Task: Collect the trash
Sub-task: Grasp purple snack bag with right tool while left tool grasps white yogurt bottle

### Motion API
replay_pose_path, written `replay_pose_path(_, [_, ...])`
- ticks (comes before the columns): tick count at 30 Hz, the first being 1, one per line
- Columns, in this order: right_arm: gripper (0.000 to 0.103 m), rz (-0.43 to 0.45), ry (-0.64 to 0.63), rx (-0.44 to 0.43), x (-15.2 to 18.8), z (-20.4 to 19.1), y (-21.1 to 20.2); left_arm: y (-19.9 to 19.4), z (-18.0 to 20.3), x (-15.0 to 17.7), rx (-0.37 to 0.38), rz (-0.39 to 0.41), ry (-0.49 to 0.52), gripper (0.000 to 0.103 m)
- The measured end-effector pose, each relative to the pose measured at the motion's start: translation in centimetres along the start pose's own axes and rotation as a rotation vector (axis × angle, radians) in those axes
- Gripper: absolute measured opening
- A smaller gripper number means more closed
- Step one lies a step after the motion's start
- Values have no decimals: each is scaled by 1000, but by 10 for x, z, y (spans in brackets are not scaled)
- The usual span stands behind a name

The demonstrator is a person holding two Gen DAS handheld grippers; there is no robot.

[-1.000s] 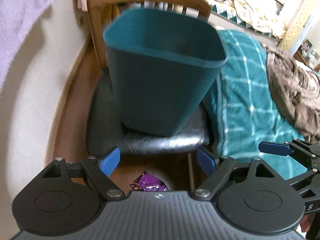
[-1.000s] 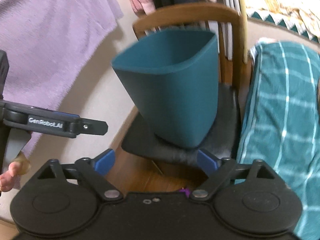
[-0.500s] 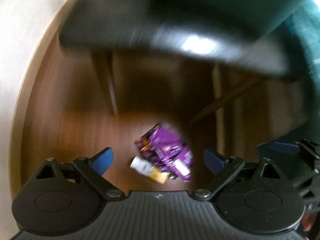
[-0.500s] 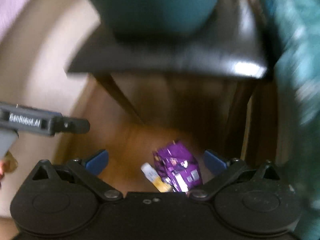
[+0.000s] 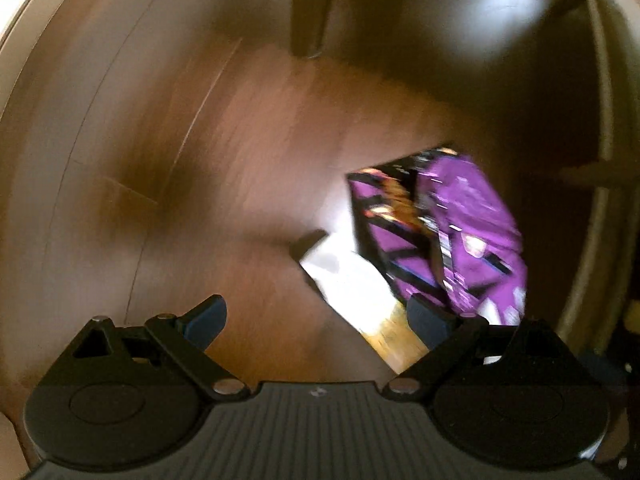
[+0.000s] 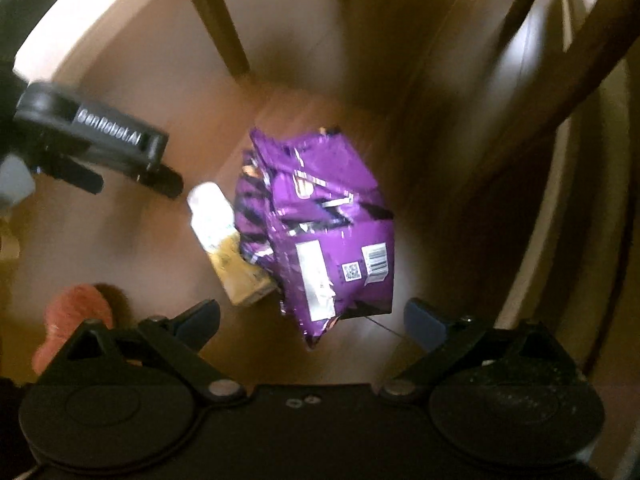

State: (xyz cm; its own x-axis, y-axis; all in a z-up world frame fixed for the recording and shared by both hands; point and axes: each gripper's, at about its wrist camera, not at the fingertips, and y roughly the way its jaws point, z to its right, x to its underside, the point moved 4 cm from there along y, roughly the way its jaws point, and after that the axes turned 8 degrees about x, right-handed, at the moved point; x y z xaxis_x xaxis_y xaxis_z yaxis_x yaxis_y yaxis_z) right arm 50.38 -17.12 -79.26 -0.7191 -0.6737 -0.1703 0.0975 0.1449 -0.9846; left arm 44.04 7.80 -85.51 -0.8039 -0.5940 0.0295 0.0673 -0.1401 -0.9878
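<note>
A crumpled purple snack bag [image 6: 320, 216] lies on the wooden floor under the chair; it also shows in the left wrist view [image 5: 444, 232]. A white and yellow wrapper [image 6: 228, 244] lies against its left side, and shows blurred in the left wrist view [image 5: 360, 296]. My right gripper [image 6: 312, 320] is open just above the bag's near end. My left gripper [image 5: 320, 320] is open above the floor, with the wrapper by its right finger. The left gripper's body [image 6: 92, 140] shows at the left of the right wrist view.
Wooden chair legs [image 6: 216, 16] stand beyond the trash, another shows in the left wrist view [image 5: 308, 8]. A pale wall base [image 5: 24, 8] curves along the left. A pink object [image 6: 72, 312] lies on the floor at the lower left. The teal bin is out of view.
Both grippers have swung down from facing the teal bin on the chair to the floor under it, closing in on the purple bag and wrapper. Both stay open.
</note>
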Motion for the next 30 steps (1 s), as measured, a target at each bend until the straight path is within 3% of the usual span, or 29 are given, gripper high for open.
replay_pose_path(8, [97, 9, -116, 34, -4, -7, 57, 61, -18, -1, 5, -43, -173, 98])
replay_pose_path(12, [97, 3, -138, 56, -5, -10, 81, 72, -18, 2, 52, -46, -238, 98])
replay_pose_path(18, [98, -12, -151, 83, -4, -11, 102, 93, -13, 8, 52, -90, -272, 97])
replay_pose_path(24, [97, -15, -152, 102, -4, -13, 113, 103, -7, 17, 48, -99, -232, 96])
replay_pose_path(27, [91, -29, -108, 108, -1, -15, 118, 103, -6, 24, 59, -104, -223, 83])
replay_pose_path(30, [82, -40, -68, 128, 0, -15, 117, 103, -7, 28, 74, -121, -224, 60])
